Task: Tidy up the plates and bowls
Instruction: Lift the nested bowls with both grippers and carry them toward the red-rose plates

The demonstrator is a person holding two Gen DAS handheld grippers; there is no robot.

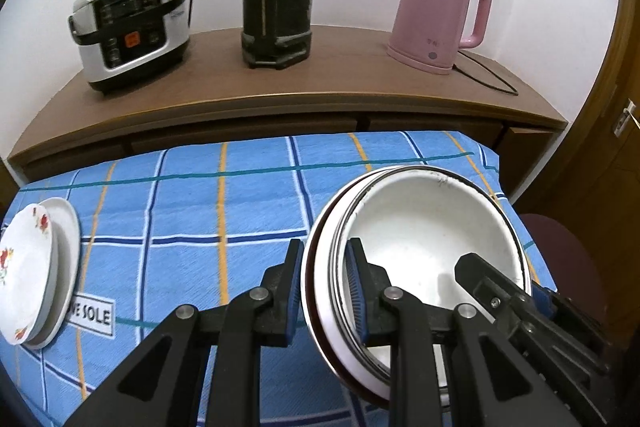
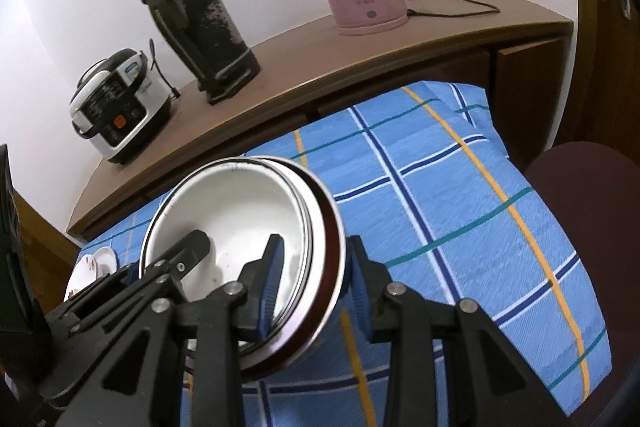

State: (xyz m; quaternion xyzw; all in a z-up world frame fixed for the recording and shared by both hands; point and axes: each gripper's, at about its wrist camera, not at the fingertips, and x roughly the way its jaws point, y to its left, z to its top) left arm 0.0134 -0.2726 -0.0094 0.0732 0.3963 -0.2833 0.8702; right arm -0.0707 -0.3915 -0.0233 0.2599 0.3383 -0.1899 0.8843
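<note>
White bowls (image 1: 432,227) nest together, each tool (image 1: 326,291) (image 2: 316,287) gripping their rims.

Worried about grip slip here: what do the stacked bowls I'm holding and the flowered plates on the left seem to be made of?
The stacked bowls look like enamelled metal: glossy white inside, thin dark rims, a chipped-looking mark near the far edge. A steel-looking rim shows between them, so likely hard and slick. The flowered plates look like glazed ceramic or porcelain: smooth white with printed red flowers; melamine cannot be ruled out.
</note>
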